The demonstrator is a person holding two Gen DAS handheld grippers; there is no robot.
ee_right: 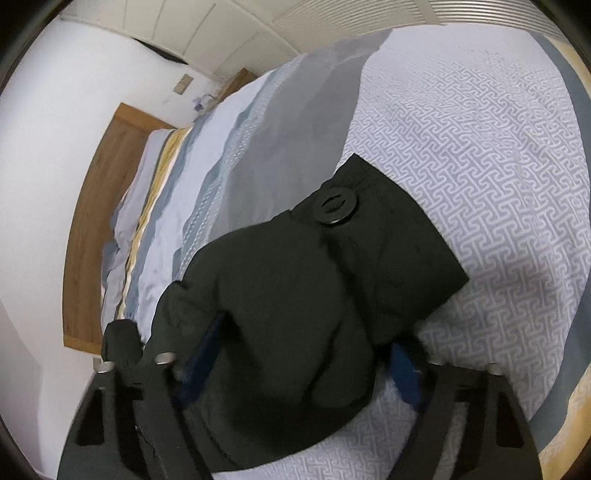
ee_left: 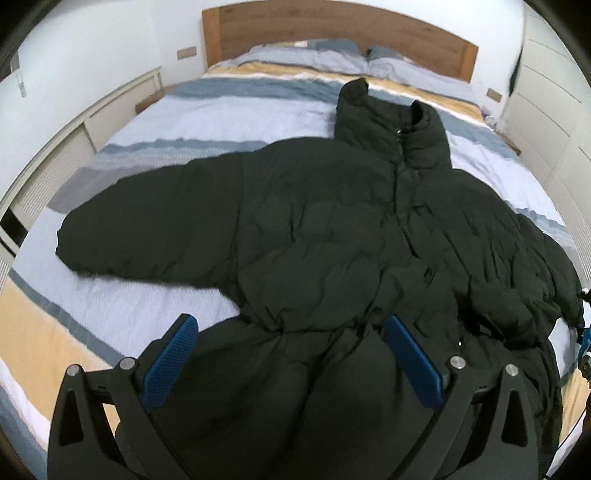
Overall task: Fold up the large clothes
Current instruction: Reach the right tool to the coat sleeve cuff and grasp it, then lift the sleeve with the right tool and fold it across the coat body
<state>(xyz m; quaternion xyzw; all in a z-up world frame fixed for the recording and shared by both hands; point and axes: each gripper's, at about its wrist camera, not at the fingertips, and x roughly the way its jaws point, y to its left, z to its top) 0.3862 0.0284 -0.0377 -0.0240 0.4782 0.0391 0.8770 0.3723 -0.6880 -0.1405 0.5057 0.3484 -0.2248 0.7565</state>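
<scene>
A black puffer jacket (ee_left: 332, 229) lies front up on the bed, collar toward the headboard and both sleeves spread out. My left gripper (ee_left: 291, 325) hovers open over the jacket's hem, its blue pads (ee_left: 170, 362) wide apart with nothing pinched. In the right wrist view the end of one sleeve (ee_right: 314, 295) fills the gap between the blue pads (ee_right: 406, 373) of my right gripper (ee_right: 306, 339), which is shut on it. The cuff with its round black button (ee_right: 334, 205) sticks out past the fingertips and rests on the cover.
The bed cover (ee_left: 184, 122) is striped in pale blue, grey and yellow. A wooden headboard (ee_left: 332, 22) and pillows (ee_left: 295, 55) stand at the far end. White cabinets (ee_left: 546, 110) line the right side and a low white panel (ee_left: 55, 166) the left.
</scene>
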